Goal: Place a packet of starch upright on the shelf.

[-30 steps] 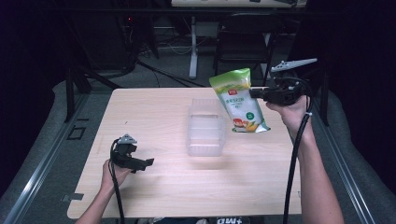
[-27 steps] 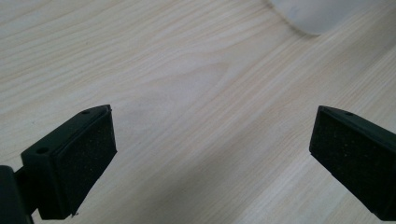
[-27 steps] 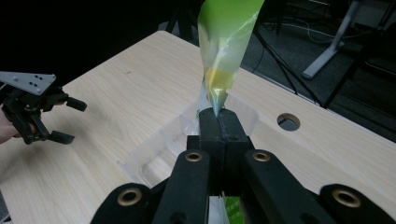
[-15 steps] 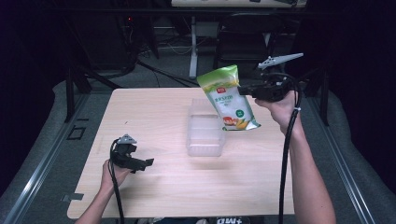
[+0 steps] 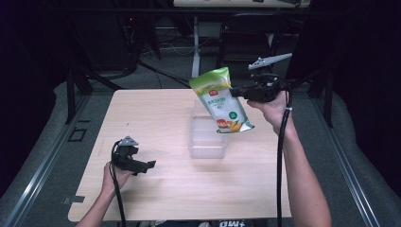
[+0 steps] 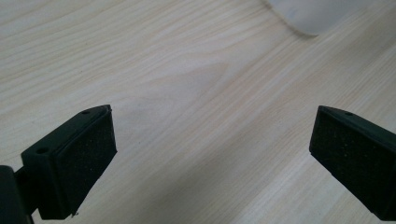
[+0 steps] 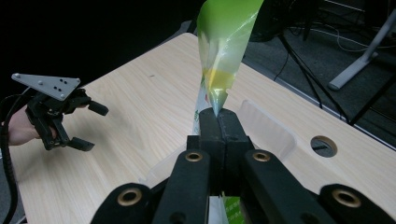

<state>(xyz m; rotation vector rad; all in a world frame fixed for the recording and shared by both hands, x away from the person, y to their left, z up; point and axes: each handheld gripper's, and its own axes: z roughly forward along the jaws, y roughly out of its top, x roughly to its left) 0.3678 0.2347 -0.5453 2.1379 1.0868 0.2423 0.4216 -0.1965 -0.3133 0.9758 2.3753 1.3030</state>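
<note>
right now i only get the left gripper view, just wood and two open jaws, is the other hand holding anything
Observer: Yes, the right gripper is shut on the edge of a green snack bag, held in the air.
Operator: where's it hanging
Observer: Above a clear plastic bin at the middle of the table.
Operator: anything in that bin yet
Observer: It looks empty; the bag is not in it yet.

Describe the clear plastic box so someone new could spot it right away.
On the pale wooden table, look near the middle, just below the green snack bag held up by the right gripper. The clear plastic box sits there, open-topped and see-through, the one container resting on the tabletop.
</note>
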